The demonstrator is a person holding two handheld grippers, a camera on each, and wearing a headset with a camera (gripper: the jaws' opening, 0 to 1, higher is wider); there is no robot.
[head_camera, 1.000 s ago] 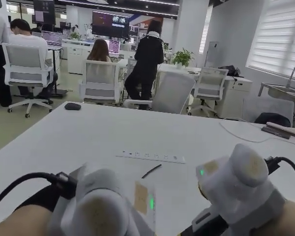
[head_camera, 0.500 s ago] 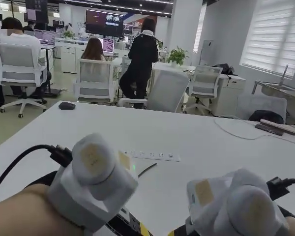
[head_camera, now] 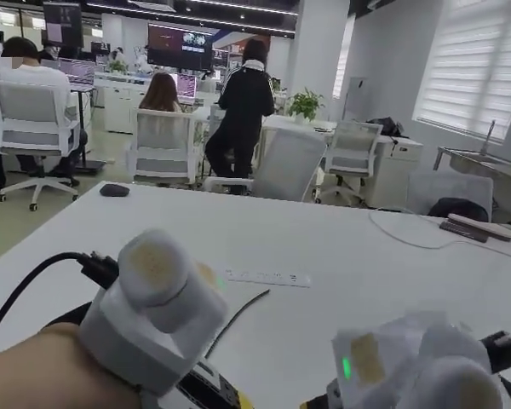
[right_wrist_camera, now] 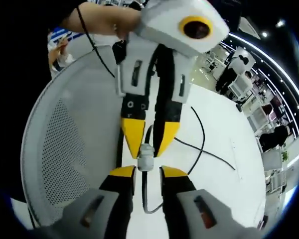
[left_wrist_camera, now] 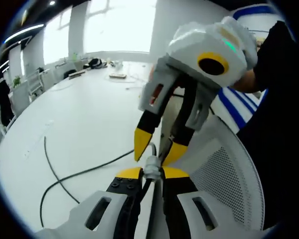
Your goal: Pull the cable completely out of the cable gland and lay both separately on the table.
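The left hand-held gripper [left_wrist_camera: 152, 173] is pinching the cable gland [left_wrist_camera: 152, 167]. In the left gripper view the small pale gland sits right between its two yellow-tipped jaws, which press on it from either side. The gland is held in the air just off the near edge of the white desk [head_camera: 366, 281], over the back of a white mesh chair [left_wrist_camera: 224, 169].

The right hand-held gripper [right_wrist_camera: 148, 172] faces the left one, tip to tip. Its jaws are spread, one on each side of the black cable [right_wrist_camera: 145, 191], and from these views they do not seem to touch it. The cable is not out of the gland. In the right gripper view it leaves the gland's end, drops between the right jaws and curls below them. It also shows on the gland's other side, between the left jaws.

A further length of the cable lies loose on the desk. In the head view it runs from the near edge toward a white power strip [head_camera: 268, 278] lying flat near the middle. A dark computer mouse [head_camera: 113, 190] rests near the far left edge of the desk, well apart from everything else.
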